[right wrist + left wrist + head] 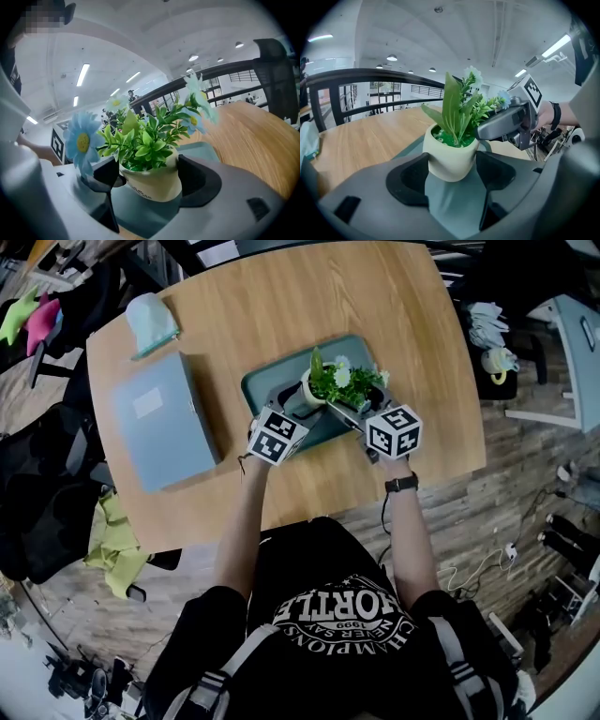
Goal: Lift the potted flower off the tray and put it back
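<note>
A cream pot of green leaves and pale blue flowers stands over the dark green tray on the wooden table. My left gripper reaches it from the near left and my right gripper from the near right. In the left gripper view the pot sits between the two black pads, both touching its sides, with the tray just under it. In the right gripper view the pot is likewise pinched between the pads. I cannot tell whether its base rests on the tray.
A grey closed laptop lies left of the tray, with a pale green tissue pack behind it. The table's near edge runs just under my forearms. A black office chair stands at the left.
</note>
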A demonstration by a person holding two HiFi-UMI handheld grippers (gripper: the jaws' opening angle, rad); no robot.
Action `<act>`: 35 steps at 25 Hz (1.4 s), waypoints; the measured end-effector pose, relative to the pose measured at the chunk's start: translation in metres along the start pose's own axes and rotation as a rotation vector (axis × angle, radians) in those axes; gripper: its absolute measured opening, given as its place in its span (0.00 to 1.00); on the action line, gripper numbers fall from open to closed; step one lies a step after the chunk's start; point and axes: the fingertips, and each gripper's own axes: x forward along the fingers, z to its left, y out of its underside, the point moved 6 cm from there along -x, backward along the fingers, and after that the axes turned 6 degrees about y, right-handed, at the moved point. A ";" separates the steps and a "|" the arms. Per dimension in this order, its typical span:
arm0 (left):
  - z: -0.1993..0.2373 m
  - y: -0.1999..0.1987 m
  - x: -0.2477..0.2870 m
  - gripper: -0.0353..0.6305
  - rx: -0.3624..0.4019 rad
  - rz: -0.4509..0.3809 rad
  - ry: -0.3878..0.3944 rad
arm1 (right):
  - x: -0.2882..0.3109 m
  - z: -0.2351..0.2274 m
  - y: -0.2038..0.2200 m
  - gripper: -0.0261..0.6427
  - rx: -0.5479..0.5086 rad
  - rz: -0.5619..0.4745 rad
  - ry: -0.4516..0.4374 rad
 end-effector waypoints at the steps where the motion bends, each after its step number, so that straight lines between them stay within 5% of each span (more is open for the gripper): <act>1: 0.000 0.002 0.002 0.56 -0.003 0.004 0.000 | 0.000 -0.001 0.002 0.64 0.001 0.003 0.001; 24: -0.005 0.013 0.024 0.56 0.021 0.022 -0.020 | 0.011 -0.022 0.025 0.66 0.023 -0.008 0.047; 35: -0.021 0.026 0.008 0.56 -0.024 0.028 -0.103 | -0.019 -0.015 0.028 0.67 0.024 -0.064 0.112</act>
